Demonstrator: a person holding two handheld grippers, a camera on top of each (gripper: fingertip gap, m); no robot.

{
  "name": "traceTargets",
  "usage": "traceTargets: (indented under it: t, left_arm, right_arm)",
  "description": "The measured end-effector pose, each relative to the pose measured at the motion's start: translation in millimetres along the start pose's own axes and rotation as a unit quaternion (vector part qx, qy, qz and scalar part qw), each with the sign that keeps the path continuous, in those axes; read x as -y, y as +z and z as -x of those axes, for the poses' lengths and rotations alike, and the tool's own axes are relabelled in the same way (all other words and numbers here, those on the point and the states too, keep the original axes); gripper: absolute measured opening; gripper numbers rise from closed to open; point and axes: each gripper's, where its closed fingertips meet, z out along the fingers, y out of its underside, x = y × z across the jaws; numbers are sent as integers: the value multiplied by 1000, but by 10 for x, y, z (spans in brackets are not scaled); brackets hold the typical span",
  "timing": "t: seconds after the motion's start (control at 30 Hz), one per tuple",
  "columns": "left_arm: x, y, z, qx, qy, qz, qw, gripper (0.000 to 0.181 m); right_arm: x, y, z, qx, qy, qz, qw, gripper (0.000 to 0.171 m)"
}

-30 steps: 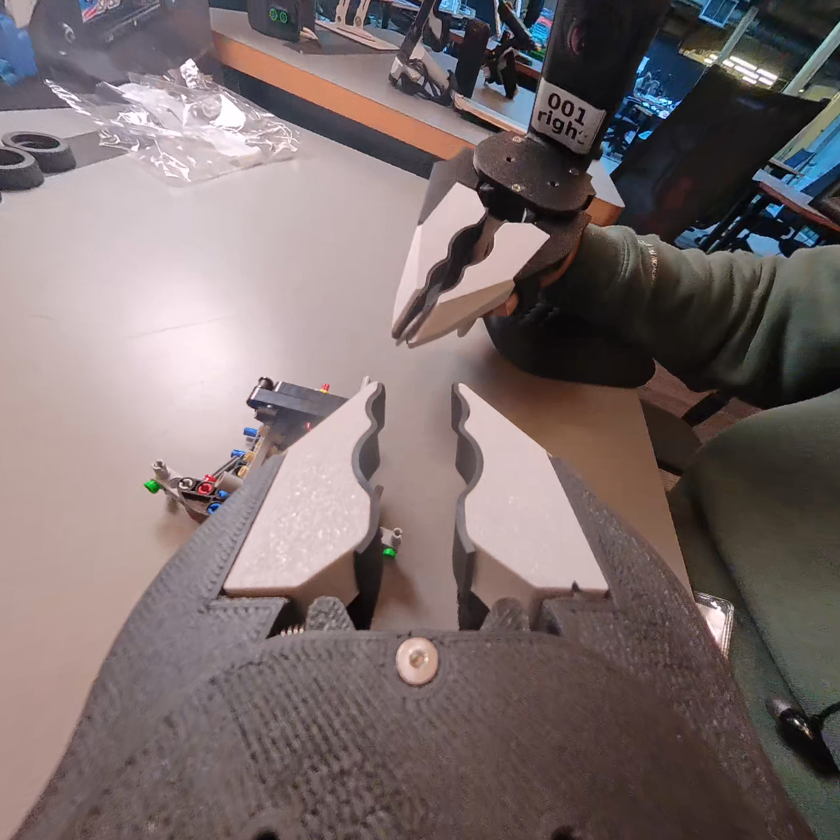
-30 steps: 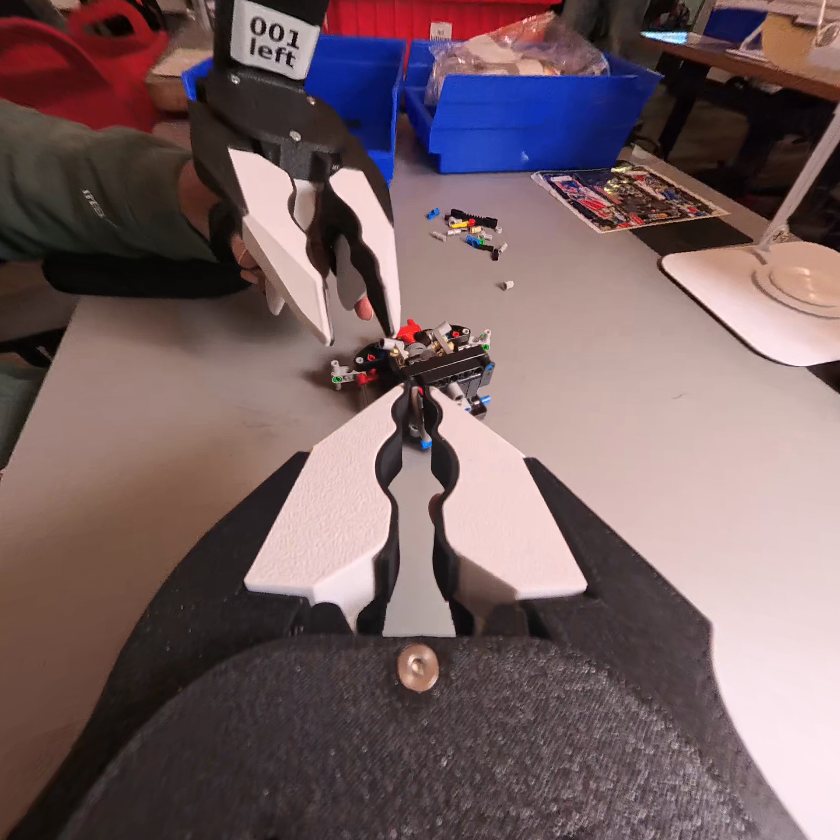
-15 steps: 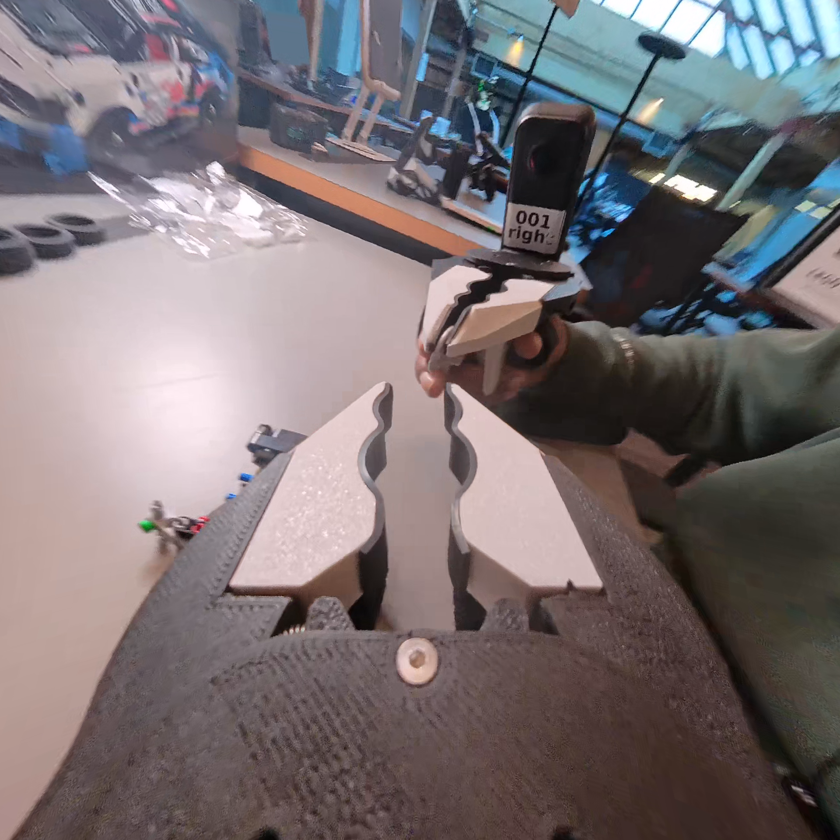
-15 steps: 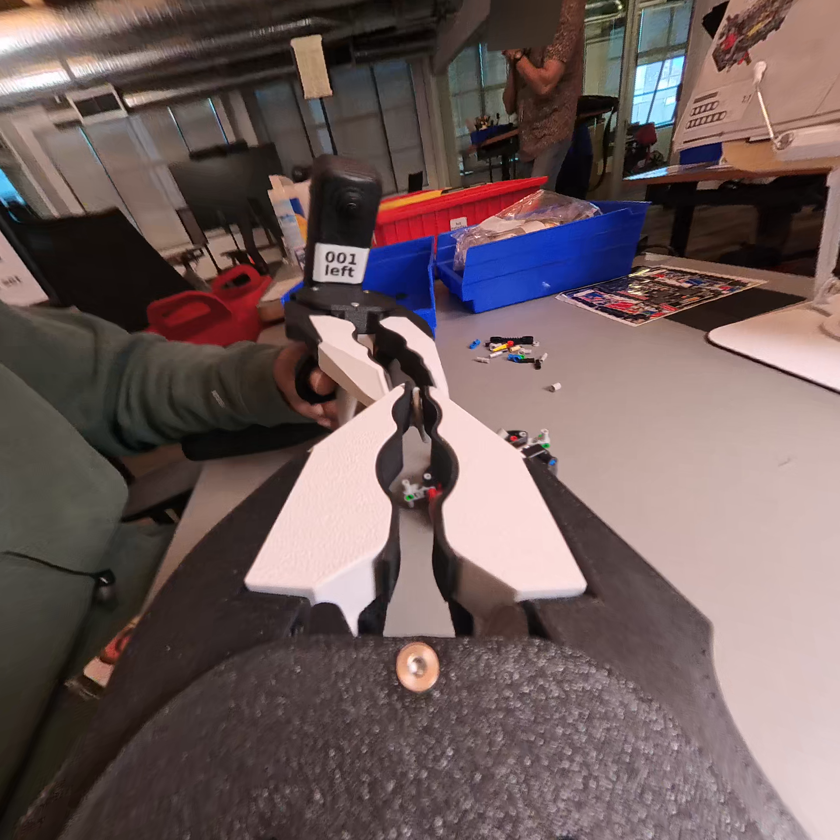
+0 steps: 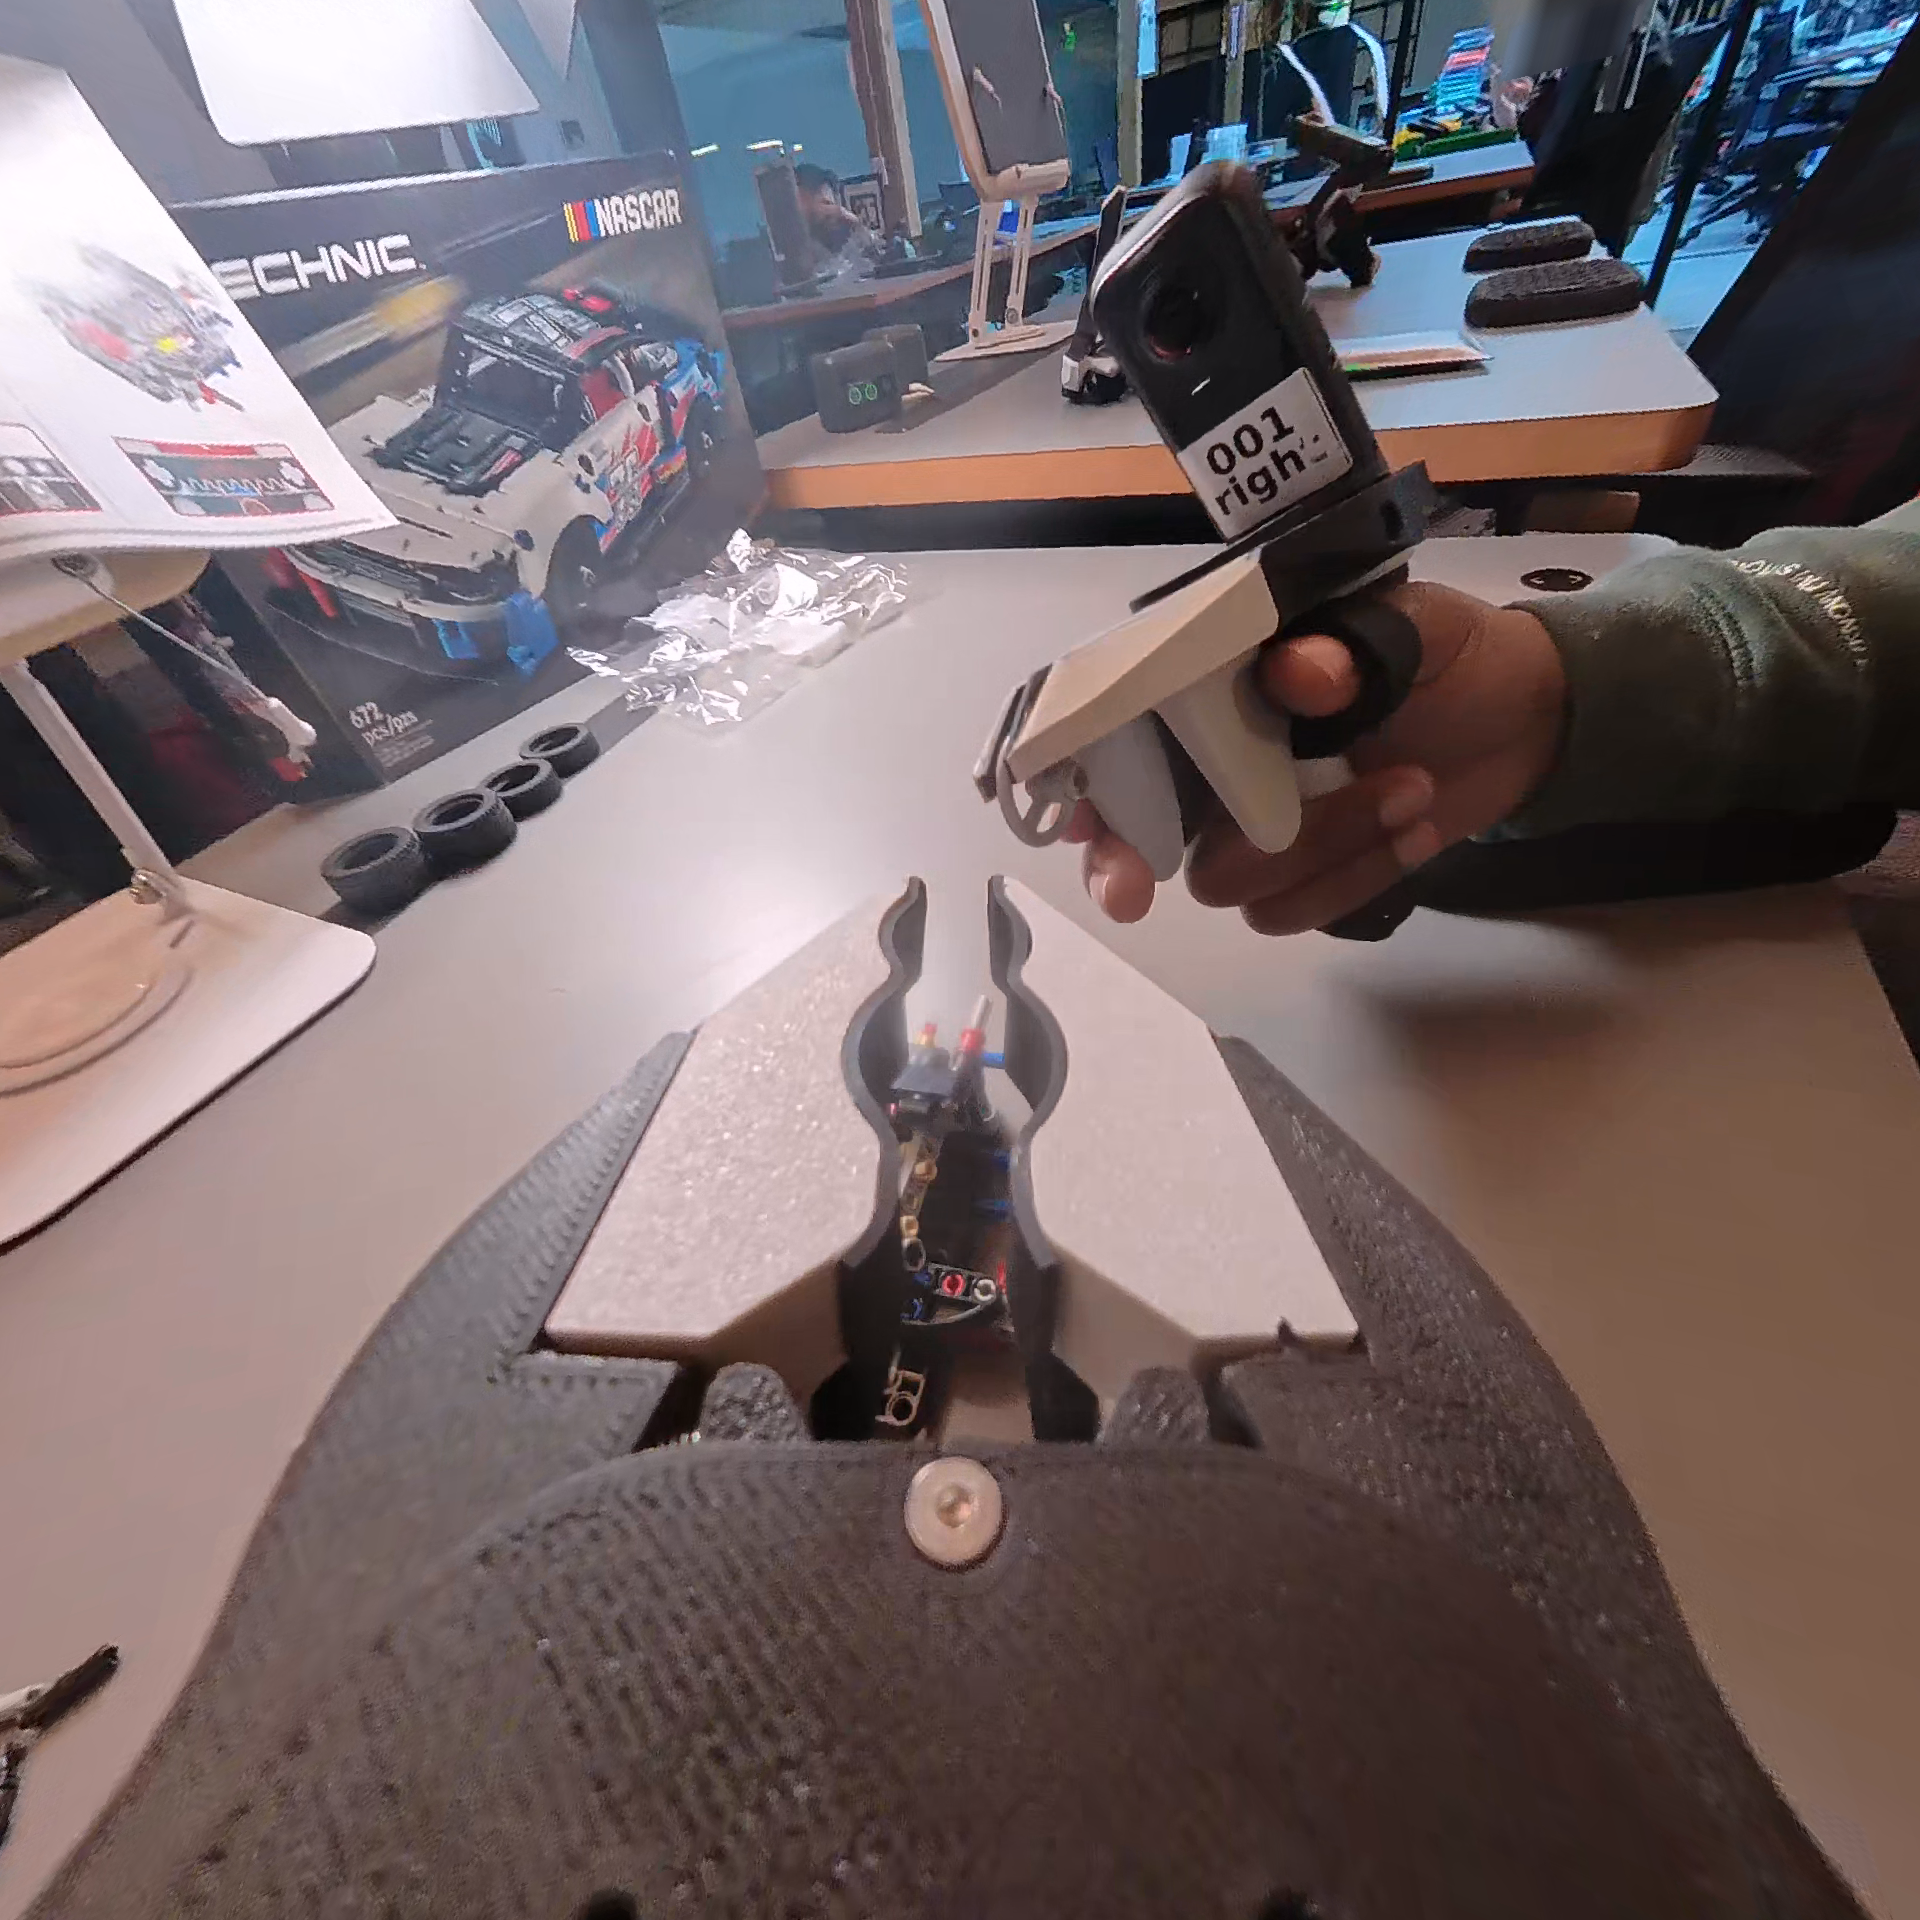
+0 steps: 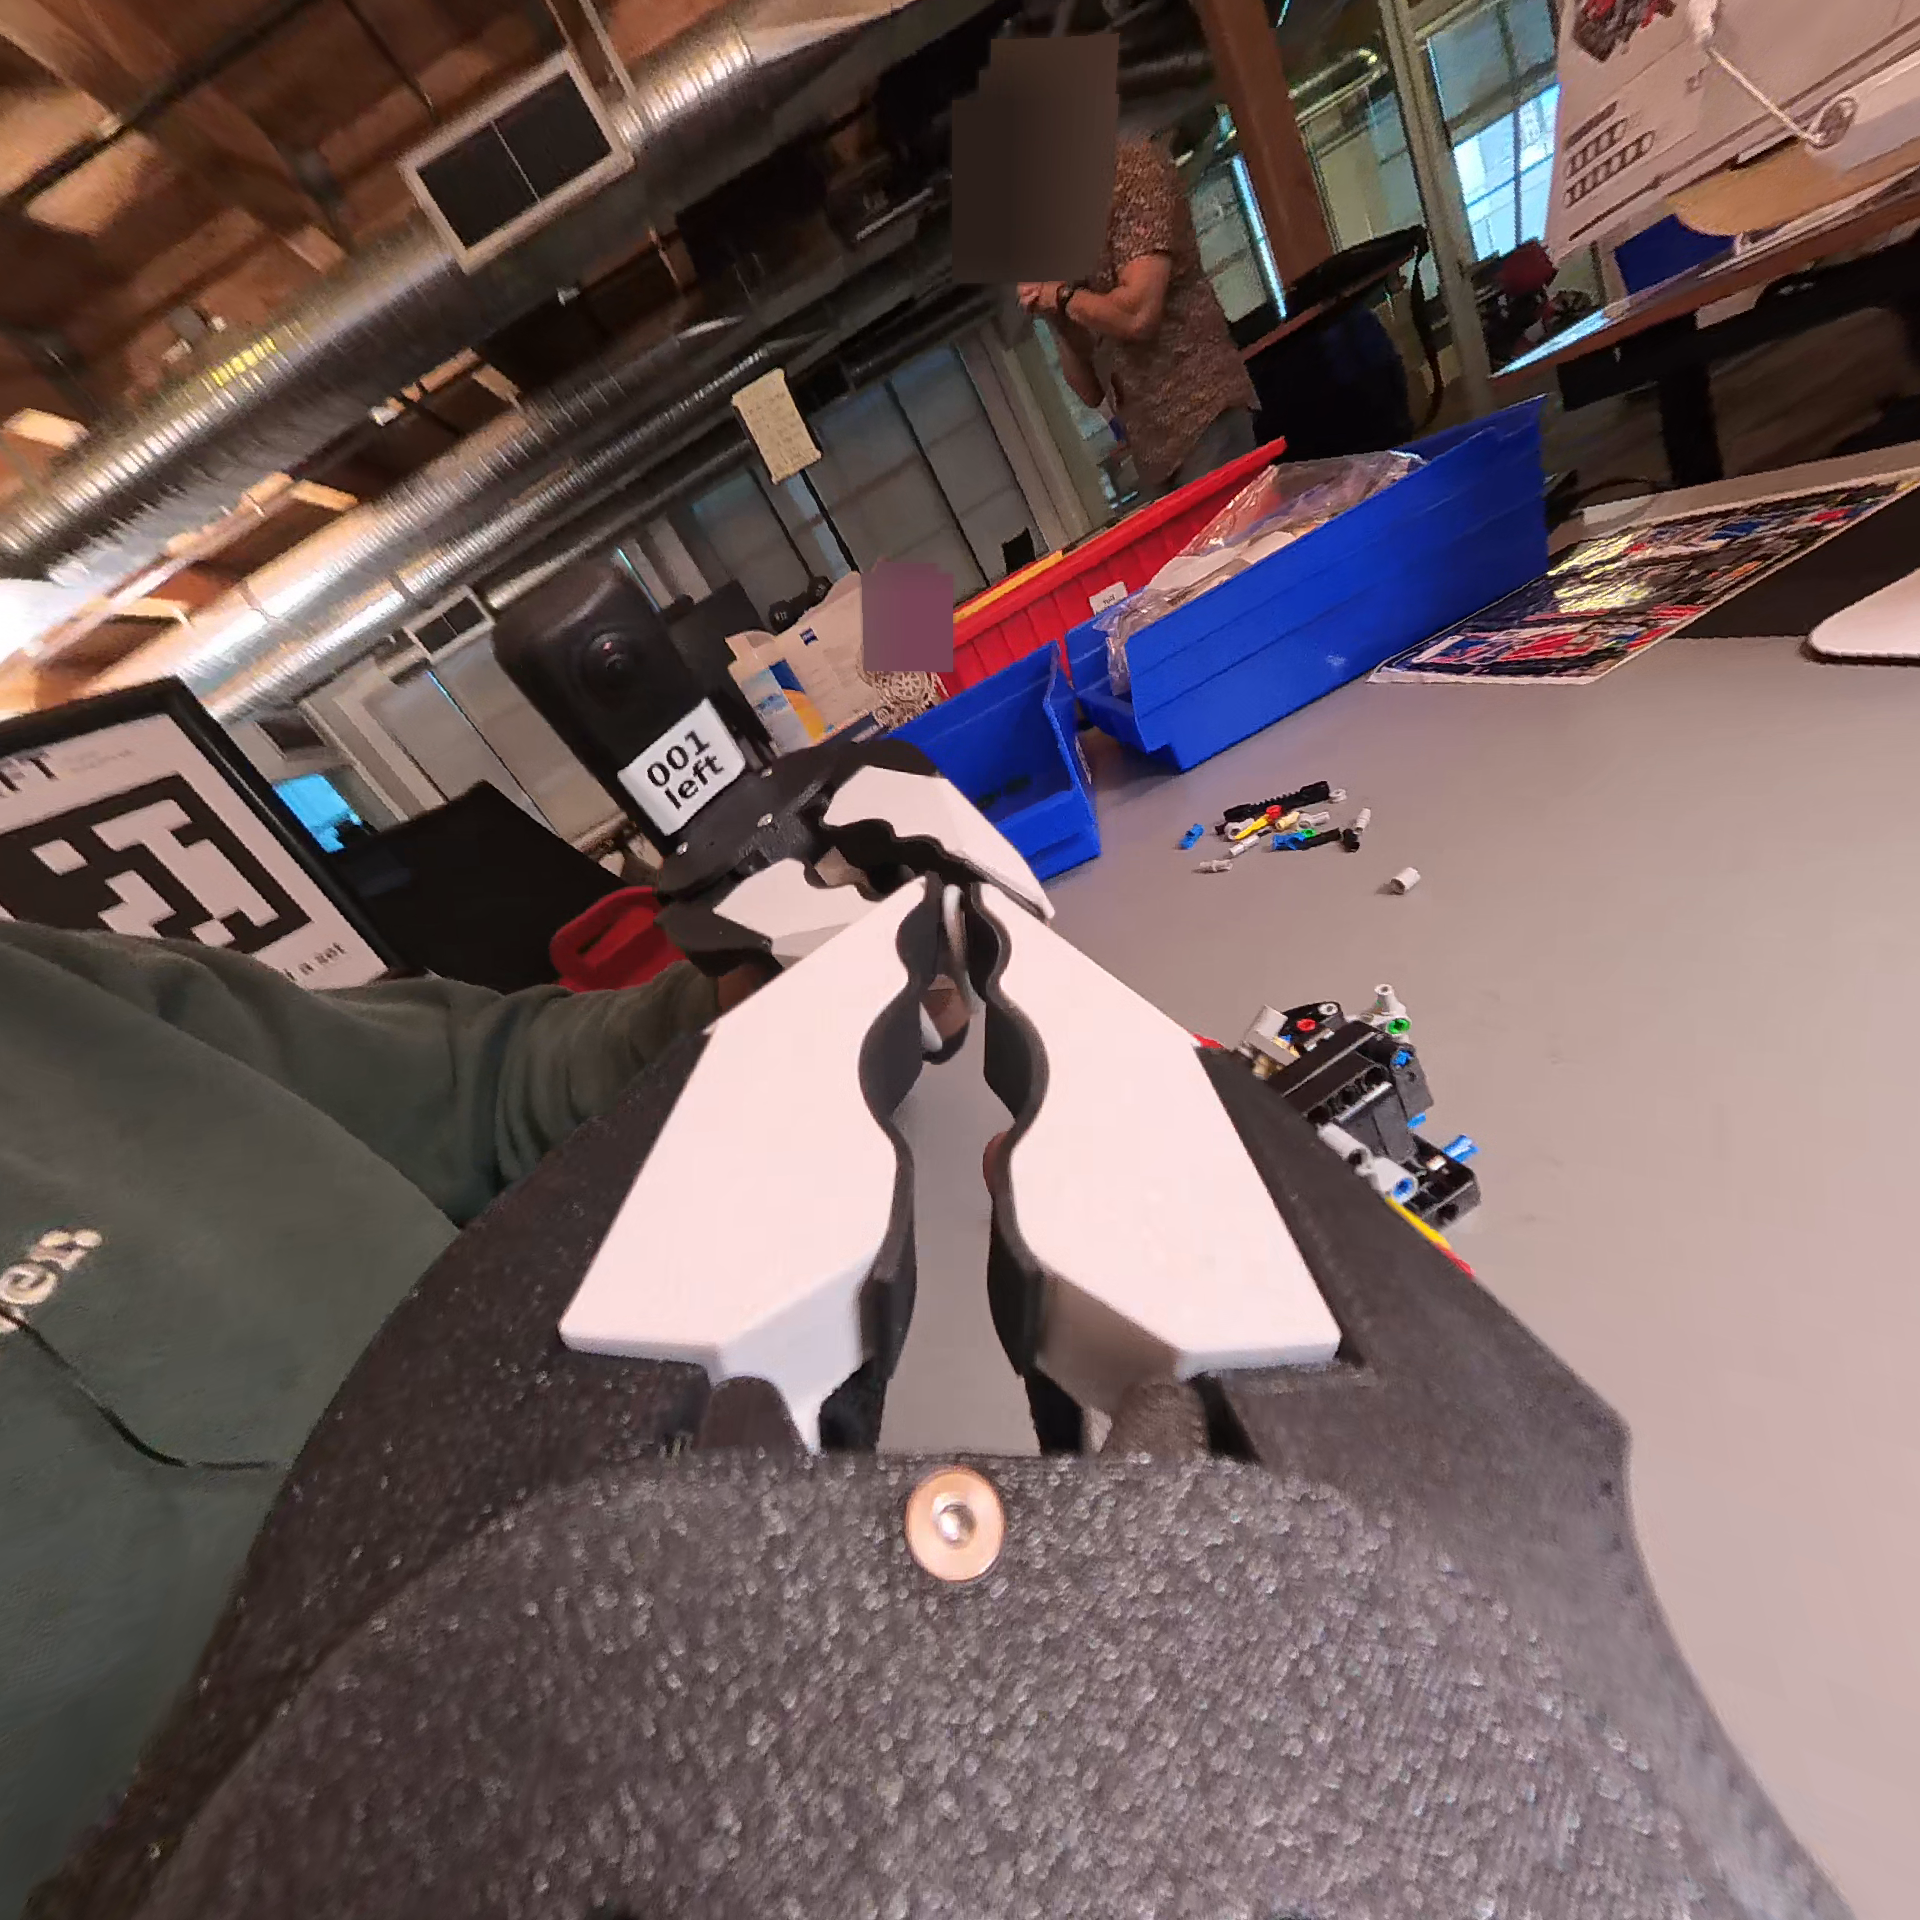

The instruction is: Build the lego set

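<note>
A partly built lego assembly (image 6: 1351, 1091), black with red, blue and green pins, lies on the grey table (image 6: 1662, 987). In the left wrist view the assembly (image 5: 940, 1096) shows below, through the gap between my left fingers. My left gripper (image 5: 954, 894) is open by a narrow gap and empty, held above the table. Its fingers (image 6: 935, 821) show behind my right gripper's tips. My right gripper (image 6: 948, 899) is shut on a small grey piece (image 5: 1029, 821) and is raised, left of the assembly, facing the left gripper. It also shows in the left wrist view (image 5: 1013, 800).
A lego box (image 5: 468, 416), an instruction sheet on a stand (image 5: 125, 364), the stand's white base (image 5: 156, 987), several tyres (image 5: 468, 831) and a clear bag (image 5: 748, 634) are at the left. Blue bins (image 6: 1299, 623), loose pieces (image 6: 1278, 821) and a printed sheet (image 6: 1610, 592) are at the far right. A person stands behind.
Both grippers have risen and tilted up from the table. The left has swung over the assembly and its gap has narrowed. The right stays shut on the grey piece.
</note>
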Motion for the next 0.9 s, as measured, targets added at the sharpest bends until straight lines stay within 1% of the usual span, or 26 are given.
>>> traceTargets:
  t: [0.03,0.2,0.33,0.43,0.6,0.73,0.9]
  left_arm:
    - [17,-2,-7,3,9,-2,1000,10]
    - [118,-3,-82,12,51,-13,999,9]
    - [135,24,-102,30,81,-3,996,8]
    - [121,49,-72,55,108,10,993,8]
    - [143,48,28,82,107,10,991,7]
    - [144,31,78,93,108,12,990,0]
    - [181,37,117,112,123,8,986,0]
  right_arm:
    - [11,-4,-4,2,10,-4,1000,2]
    - [21,-11,-98,-16,37,-14,999,3]
    - [11,13,-213,-58,66,-28,996,3]
    - [11,51,-240,-75,94,-45,992,2]
    - [-16,141,-278,-115,101,-57,987,2]
    - [33,157,-298,-132,108,-76,982,2]
    - [108,168,-291,-138,129,-98,977,2]
